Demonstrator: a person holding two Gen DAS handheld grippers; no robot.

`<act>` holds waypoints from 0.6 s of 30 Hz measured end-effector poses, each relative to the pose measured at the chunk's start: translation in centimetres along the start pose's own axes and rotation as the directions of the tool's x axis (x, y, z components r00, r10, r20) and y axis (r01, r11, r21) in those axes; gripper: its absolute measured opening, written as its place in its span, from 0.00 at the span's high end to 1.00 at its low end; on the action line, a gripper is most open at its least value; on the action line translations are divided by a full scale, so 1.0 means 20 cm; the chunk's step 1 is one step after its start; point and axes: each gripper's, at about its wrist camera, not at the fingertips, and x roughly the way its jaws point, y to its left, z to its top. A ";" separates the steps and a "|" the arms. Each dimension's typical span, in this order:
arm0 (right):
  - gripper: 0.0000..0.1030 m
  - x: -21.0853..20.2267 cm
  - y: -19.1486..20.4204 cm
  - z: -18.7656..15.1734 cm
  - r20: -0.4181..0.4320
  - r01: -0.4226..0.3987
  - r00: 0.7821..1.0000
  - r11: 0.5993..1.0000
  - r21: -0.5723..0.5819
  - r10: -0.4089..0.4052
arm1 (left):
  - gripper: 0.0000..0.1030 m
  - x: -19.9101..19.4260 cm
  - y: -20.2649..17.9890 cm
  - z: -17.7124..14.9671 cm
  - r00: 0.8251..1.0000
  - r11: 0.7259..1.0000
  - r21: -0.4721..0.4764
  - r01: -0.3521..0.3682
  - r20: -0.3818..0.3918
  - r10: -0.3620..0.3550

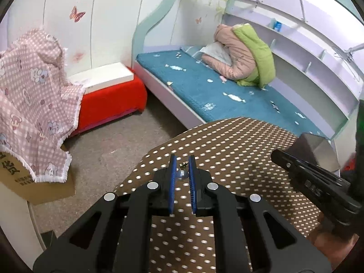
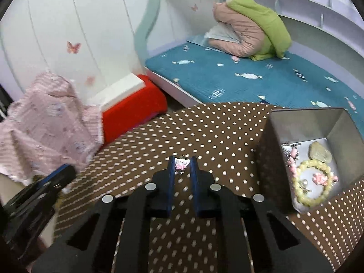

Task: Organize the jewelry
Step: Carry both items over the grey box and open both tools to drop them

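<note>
The left tool (image 1: pixel 182 173) pinches a pearl earring (image 1: pixel 182 174) between near-closed jaws; the right tool (image 2: pixel 182 167) grips a pink charm (image 2: pixel 181 164) above the counter (image 2: pixel 216 132), left of the box (image 2: pixel 273 154).

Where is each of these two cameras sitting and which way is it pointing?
Left wrist: rides the left gripper, looking forward over the polka-dot table toward the bed; a small pearl piece sits between its fingers, the right gripper at the right edge.
Right wrist: rides the right gripper, same direction; a pink charm between its fingers, metal box on its right.
Shared: table, bed, red stool.
</note>
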 end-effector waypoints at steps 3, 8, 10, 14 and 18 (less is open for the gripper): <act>0.89 -0.17 -0.05 0.04 0.036 -0.036 0.999 0.999 0.010 0.036 | 0.89 -0.07 -0.11 0.03 0.999 0.999 0.029 0.034 0.015 -0.035; 0.89 -0.42 -0.23 0.12 0.097 -0.019 0.995 1.000 0.011 0.018 | 0.89 -0.18 -0.34 0.10 0.992 0.988 0.093 0.121 0.032 -0.124; 0.88 -0.50 -0.30 0.16 0.114 -0.007 0.993 1.000 0.008 0.006 | 0.89 -0.21 -0.45 0.14 0.986 0.980 0.123 0.157 0.037 -0.163; 0.89 -0.60 -0.43 0.22 0.139 0.015 0.990 1.000 -0.008 -0.014 | 0.89 -0.23 -0.64 0.20 0.976 0.963 0.170 0.209 0.029 -0.217; 0.88 -0.63 -0.55 0.26 0.127 0.020 0.992 1.000 -0.022 -0.018 | 0.89 -0.21 -0.82 0.24 0.963 0.942 0.203 0.267 -0.010 -0.270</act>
